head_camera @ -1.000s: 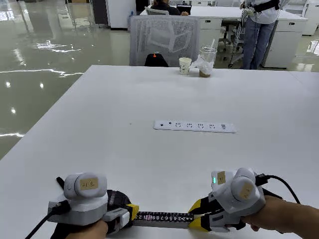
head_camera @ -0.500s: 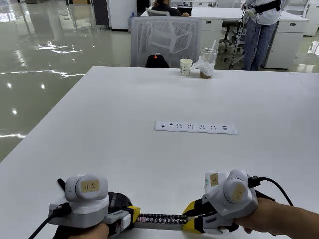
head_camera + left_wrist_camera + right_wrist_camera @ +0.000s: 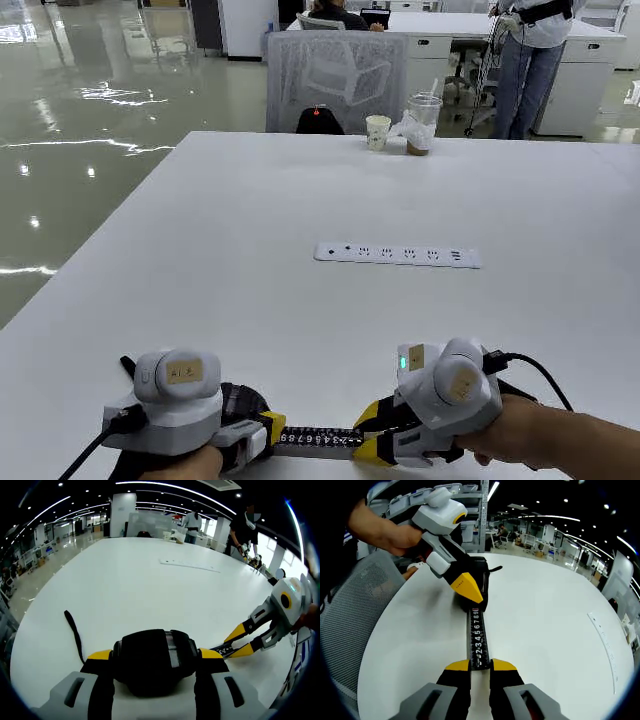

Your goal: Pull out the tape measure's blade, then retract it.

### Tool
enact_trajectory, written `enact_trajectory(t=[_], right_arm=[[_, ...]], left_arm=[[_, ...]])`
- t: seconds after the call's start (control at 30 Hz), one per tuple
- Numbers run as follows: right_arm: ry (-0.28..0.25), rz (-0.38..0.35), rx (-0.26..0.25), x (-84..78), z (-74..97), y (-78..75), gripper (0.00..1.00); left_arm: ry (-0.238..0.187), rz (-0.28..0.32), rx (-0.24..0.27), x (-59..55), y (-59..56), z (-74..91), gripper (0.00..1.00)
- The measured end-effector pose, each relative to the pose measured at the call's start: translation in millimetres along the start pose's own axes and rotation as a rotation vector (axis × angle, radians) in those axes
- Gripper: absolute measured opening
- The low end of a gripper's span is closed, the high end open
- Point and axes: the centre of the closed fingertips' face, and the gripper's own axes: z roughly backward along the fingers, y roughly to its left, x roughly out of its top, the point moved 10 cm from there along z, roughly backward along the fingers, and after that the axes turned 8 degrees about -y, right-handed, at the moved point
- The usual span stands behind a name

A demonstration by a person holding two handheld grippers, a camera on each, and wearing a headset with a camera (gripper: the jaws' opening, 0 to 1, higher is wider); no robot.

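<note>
The tape measure [image 3: 240, 402] sits at the near edge of the table [image 3: 300, 330], its black case clamped between the jaws of the left claw [image 3: 156, 654], which are spread just wide enough to hug it on both sides. The right claw [image 3: 480, 666] is to the right of it, jaws pinched almost together on the free end of the blade [image 3: 476, 635]. A short numbered run of the blade lies flat along the table between the two claws. The main risk appears to be that thin, slick end slipping out of the narrow pinch. The spring would then whip the blade back into the case and could jolt the case in the left claw. Lifting or twisting the right claw off the blade's line could also kink the blade or drag the case round in its grip. The case's black strap [image 3: 75, 635] trails loose on the table to the left, and the right claw's cable [image 3: 530, 362] loops behind it. Neither lies across the blade. Further off, a white power strip [image 3: 397, 254] lies mid-table, well apart from the work. A paper cup [image 3: 377, 131] and a plastic cup [image 3: 422, 108] stand at the far edge, with a mesh chair [image 3: 335, 70] behind them. Nothing stands in the blade's path to the right.
</note>
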Motion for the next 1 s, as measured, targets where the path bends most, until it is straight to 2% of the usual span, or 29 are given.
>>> enact_trajectory(t=[1.0], right_arm=[[-0.042,0.010,0.019,20.3,-31.3,0.5,0.10]], left_arm=[[0.002,0.011,-0.006,-0.4,0.0,-0.7,0.60]])
